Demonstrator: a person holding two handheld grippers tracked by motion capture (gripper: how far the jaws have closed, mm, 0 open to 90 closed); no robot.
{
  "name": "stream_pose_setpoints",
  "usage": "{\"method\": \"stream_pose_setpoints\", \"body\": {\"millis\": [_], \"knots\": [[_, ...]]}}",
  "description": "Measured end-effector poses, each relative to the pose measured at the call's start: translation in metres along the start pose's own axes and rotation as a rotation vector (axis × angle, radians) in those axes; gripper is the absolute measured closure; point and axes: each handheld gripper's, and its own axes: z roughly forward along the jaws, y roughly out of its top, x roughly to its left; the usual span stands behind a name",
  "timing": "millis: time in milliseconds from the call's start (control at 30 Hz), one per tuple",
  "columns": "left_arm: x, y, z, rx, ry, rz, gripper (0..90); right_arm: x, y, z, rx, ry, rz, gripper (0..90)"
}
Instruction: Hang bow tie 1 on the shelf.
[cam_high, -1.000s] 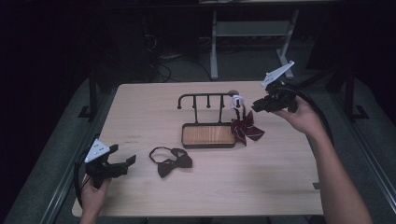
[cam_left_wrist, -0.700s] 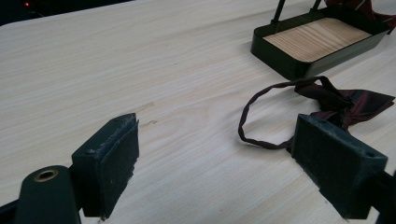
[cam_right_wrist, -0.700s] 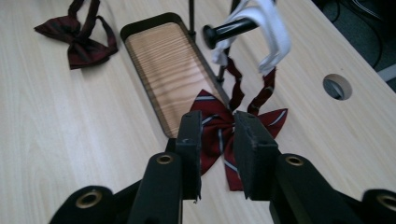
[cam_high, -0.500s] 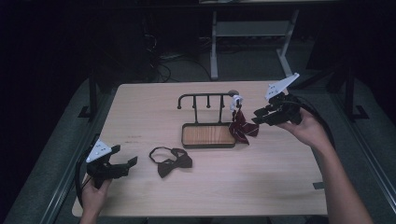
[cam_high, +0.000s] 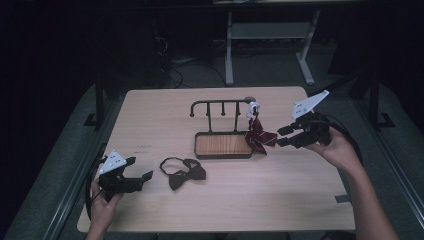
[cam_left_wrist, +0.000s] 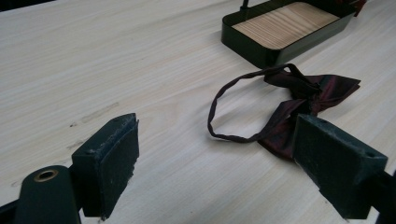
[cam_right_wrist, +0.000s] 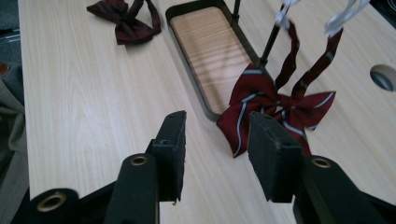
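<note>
A black hook rack with a wooden tray base (cam_high: 222, 145) stands mid-table. A red striped bow tie (cam_high: 260, 137) hangs by its strap from the rack's right end, its bow resting by the tray's corner. My right gripper (cam_high: 284, 136) hovers just right of it. Its jaws have just been opening and stand open with nothing between them; the striped bow tie (cam_right_wrist: 275, 105) lies just beyond my right gripper (cam_right_wrist: 217, 135). A dark maroon bow tie (cam_high: 185, 172) lies flat at front left. My left gripper (cam_high: 140, 177) is open beside it, and the maroon bow tie (cam_left_wrist: 303, 98) lies ahead of the right jaw.
A round cable hole (cam_high: 248, 98) sits in the tabletop behind the rack. A strip of tape (cam_high: 342, 198) marks the table's right front edge. Dark floor and a desk frame (cam_high: 230, 45) lie beyond the far edge. Bare wood lies between the two grippers.
My right gripper has drawn back to the right and slightly down, away from the rack, and its jaws have widened. The striped bow tie stays hanging. The left gripper has kept still.
</note>
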Motion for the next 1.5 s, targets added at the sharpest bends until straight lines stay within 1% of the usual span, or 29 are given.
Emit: {"method": "stream_pose_setpoints", "body": {"millis": [67, 100, 167, 233, 300, 333, 400, 433, 467, 567, 600, 667, 767, 800, 867, 900, 933, 967, 1033, 1067, 1133, 1200, 1233, 1267, 1300, 1333, 1367, 1433, 1500], "knots": [[0.0, 0.0, 0.001, -0.001, -0.01, -0.008, 14.5, 0.003, -0.006, -0.001, -0.001, -0.003, 0.004, 54.4], [0.0, 0.0, 0.002, -0.004, -0.014, -0.016, 14.5, 0.005, -0.013, -0.001, -0.002, -0.011, 0.005, 53.5], [-0.001, 0.001, 0.003, -0.002, -0.017, -0.024, 14.5, 0.007, -0.017, -0.001, 0.0, -0.011, 0.007, 53.4], [-0.001, 0.002, 0.004, 0.008, -0.023, -0.011, 14.5, 0.01, -0.024, 0.0, -0.005, -0.01, 0.006, 52.8], [-0.002, 0.003, 0.005, 0.012, -0.04, 0.0, 14.8, 0.015, -0.033, 0.002, -0.006, -0.007, 0.009, 51.6], [-0.002, 0.003, 0.005, 0.022, -0.056, 0.008, 14.8, 0.015, -0.033, 0.002, -0.006, -0.007, 0.009, 51.6], [-0.002, 0.004, 0.005, 0.026, -0.078, -0.008, 15.0, 0.017, -0.04, 0.003, -0.01, -0.012, 0.017, 50.2], [0.0, 0.005, 0.005, 0.031, -0.078, 0.006, 15.0, 0.019, -0.043, 0.004, -0.011, -0.008, 0.025, 50.0], [-0.001, 0.005, 0.005, 0.03, -0.082, -0.008, 15.1, 0.021, -0.049, 0.005, -0.02, -0.01, 0.031, 49.6], [0.001, 0.009, 0.005, 0.035, -0.089, 0.001, 15.1, 0.023, -0.055, 0.007, -0.024, -0.008, 0.032, 48.8], [0.001, 0.01, 0.005, 0.033, -0.1, -0.007, 15.1, 0.025, -0.058, 0.008, -0.028, -0.014, 0.034, 48.6], [0.003, 0.012, 0.007, 0.034, -0.141, -0.021, 15.8, 0.03, -0.066, 0.013, -0.029, -0.024, 0.028, 47.1], [0.005, 0.014, 0.01, 0.04, -0.153, -0.024, 15.8, 0.033, -0.07, 0.016, -0.033, -0.021, 0.032, 46.6], [0.005, 0.014, 0.01, 0.047, -0.159, -0.018, 15.8, 0.034, -0.072, 0.018, -0.035, -0.019, 0.03, 46.4], [0.005, 0.015, 0.012, 0.066, -0.194, -0.001, 15.9, 0.036, -0.075, 0.021, -0.032, -0.01, 0.038, 45.5], [0.005, 0.016, 0.014, 0.073, -0.2, 0.007, 16.0, 0.036, -0.076, 0.022, -0.031, -0.011, 0.039, 44.9], [0.005, 0.017, 0.015, 0.083, -0.191, 0.013, 27.9, 0.037, -0.079, 0.024, -0.025, -0.005, 0.038, 43.2], [0.008, 0.018, 0.018, 0.092, -0.217, 0.012, 27.7, 0.036, -0.081, 0.025, -0.017, 0.0, 0.039, 42.6], [0.01, 0.018, 0.02, 0.097, -0.215, 0.007, 27.4, 0.036, -0.082, 0.026, -0.017, -0.003, 0.034, 42.4], [0.012, 0.018, 0.022, 0.102, -0.217, 0.008, 28.1, 0.037, -0.083, 0.026, -0.021, -0.003, 0.043, 42.3], [0.013, 0.018, 0.025, 0.107, -0.219, 0.01, 31.8, 0.037, -0.086, 0.026, -0.03, -0.001, 0.043, 41.7], [0.014, 0.019, 0.029, 0.124, -0.204, 0.03, 34.1, 0.038, -0.089, 0.026, -0.041, -0.002, 0.046, 41.4], [0.015, 0.019, 0.032, 0.132, -0.202, 0.037, 39.5, 0.038, -0.091, 0.027, -0.039, 0.0, 0.062, 40.5], [0.016, 0.02, 0.033, 0.136, -0.199, 0.041, 39.5, 0.038, -0.091, 0.027, -0.039, 0.0, 0.062, 40.5], [0.017, 0.02, 0.036, 0.139, -0.194, 0.05, 44.0, 0.037, -0.094, 0.028, -0.039, 0.006, 0.065, 40.5], [0.019, 0.02, 0.038, 0.138, -0.197, 0.057, 44.0, 0.037, -0.094, 0.028, -0.039, 0.006, 0.065, 40.5], [0.02, 0.019, 0.041, 0.142, -0.196, 0.061, 48.1, 0.037, -0.096, 0.029, -0.044, 0.008, 0.062, 40.5], [0.024, 0.019, 0.046, 0.147, -0.211, 0.049, 49.9, 0.037, -0.097, 0.029, -0.043, 0.009, 0.068, 40.6], [0.027, 0.021, 0.052, 0.18, -0.22, 0.055, 52.1, 0.037, -0.099, 0.029, -0.047, 0.01, 0.073, 40.5]]}}
